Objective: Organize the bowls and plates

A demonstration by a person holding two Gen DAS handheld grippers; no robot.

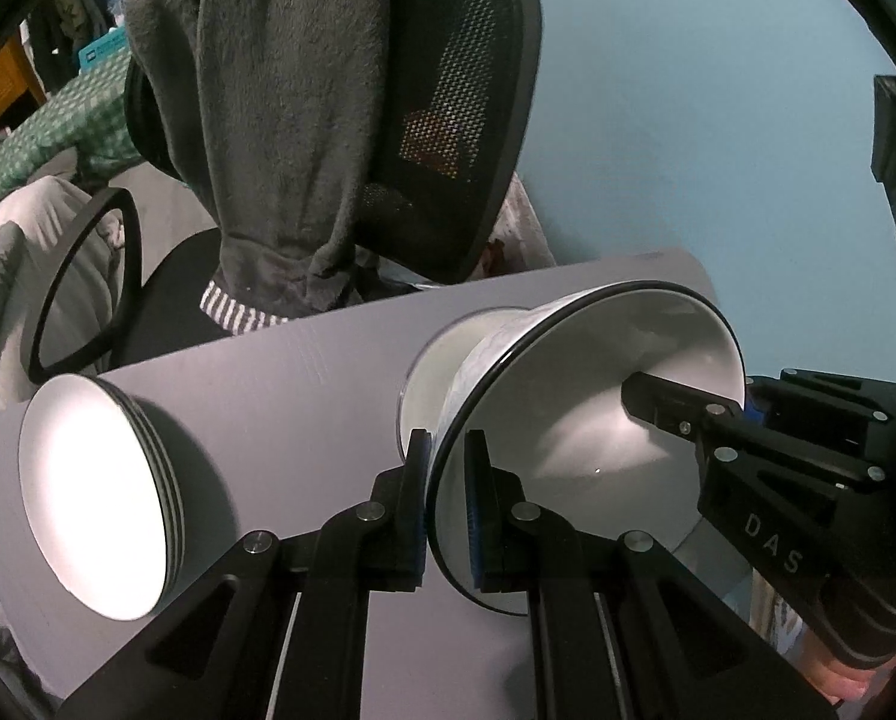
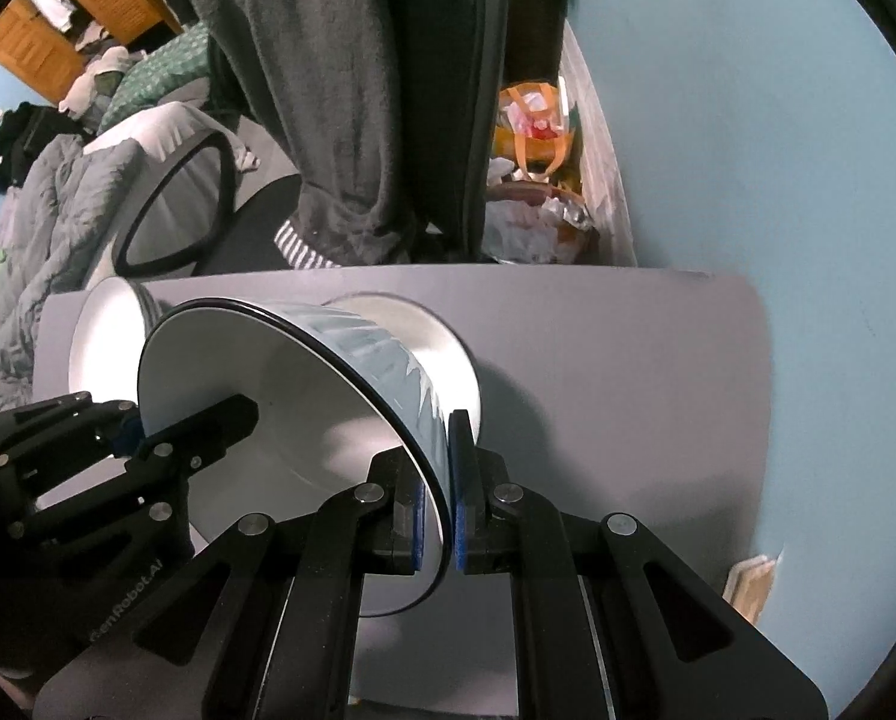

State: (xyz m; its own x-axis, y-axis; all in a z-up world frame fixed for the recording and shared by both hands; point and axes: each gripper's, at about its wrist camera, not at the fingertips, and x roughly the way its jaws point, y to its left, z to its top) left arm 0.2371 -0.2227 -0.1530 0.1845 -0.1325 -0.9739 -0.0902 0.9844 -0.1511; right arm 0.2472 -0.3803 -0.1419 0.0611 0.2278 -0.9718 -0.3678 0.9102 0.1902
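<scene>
The grey flat counter stands before a pale blue wall. Behind it is a black mesh office chair with a dark grey fleece garment hung over its back, and further back a bed with a grey quilt and a wooden cupboard. An orange bag with clutter sits by the wall.

The large white bowl with a black rim and pale blue patterned outside is above the counter, held between both tongs. The left tongs are closed narrow on its rim at one side, one finger inside and one outside. The right tongs pinch the opposite rim in the same way. The bowl's mouth faces toward the cameras and its base points down to the counter (its axis seems about upright). Under it lies a white shallow dish, whether touching I cannot tell. A stack of white plates with dark edges rests on the counter, well apart from the bowl.
</scene>
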